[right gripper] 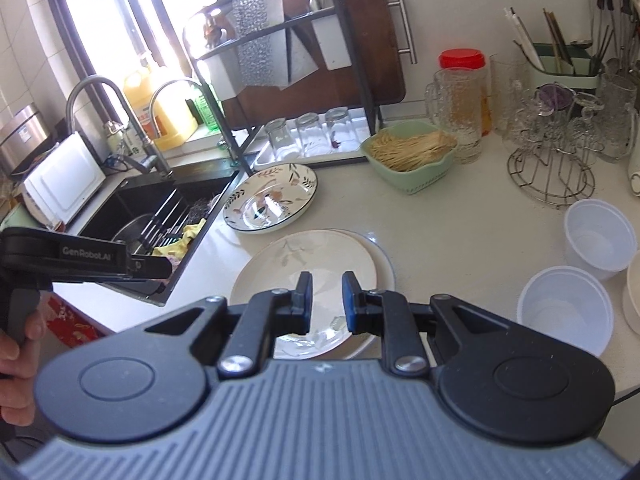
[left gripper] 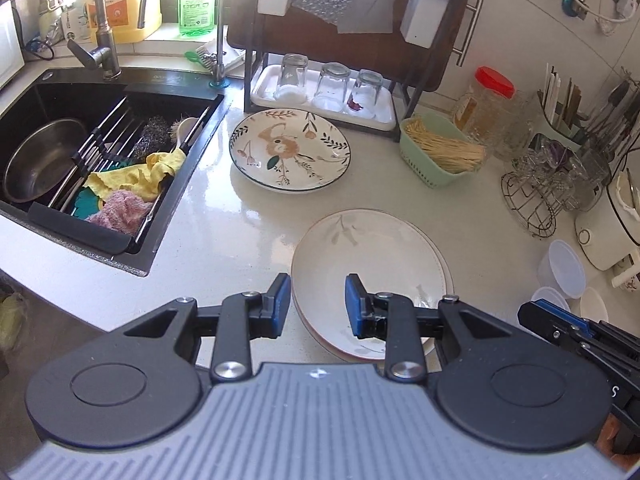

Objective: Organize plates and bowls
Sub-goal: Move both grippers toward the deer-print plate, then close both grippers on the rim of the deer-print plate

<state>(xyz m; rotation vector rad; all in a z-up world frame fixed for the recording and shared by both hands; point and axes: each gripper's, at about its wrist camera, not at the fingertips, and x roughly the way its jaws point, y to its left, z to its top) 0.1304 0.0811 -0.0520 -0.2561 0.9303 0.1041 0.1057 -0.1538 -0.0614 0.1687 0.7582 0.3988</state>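
Observation:
A stack of pale plates with a faint leaf print (left gripper: pixel 372 260) lies on the white counter near me, also in the right wrist view (right gripper: pixel 320 256). A flower-patterned plate stack (left gripper: pixel 290 148) sits farther back by the sink, also in the right wrist view (right gripper: pixel 272 196). My left gripper (left gripper: pixel 318 304) is open and empty, its jaws astride the near-left rim of the pale plates. My right gripper (right gripper: pixel 326 300) is open and empty, hovering over the near part of the same plates. Several white plastic bowls (right gripper: pixel 600 236) stand at the right.
A black sink (left gripper: pixel 100 152) with a steel bowl, rack and cloths is at the left. A dish rack with upturned glasses (left gripper: pixel 332 88) stands at the back. A green basket of sticks (left gripper: pixel 440 148), a red-lidded jar (left gripper: pixel 486 100) and a wire stand with glassware (left gripper: pixel 552 184) crowd the right.

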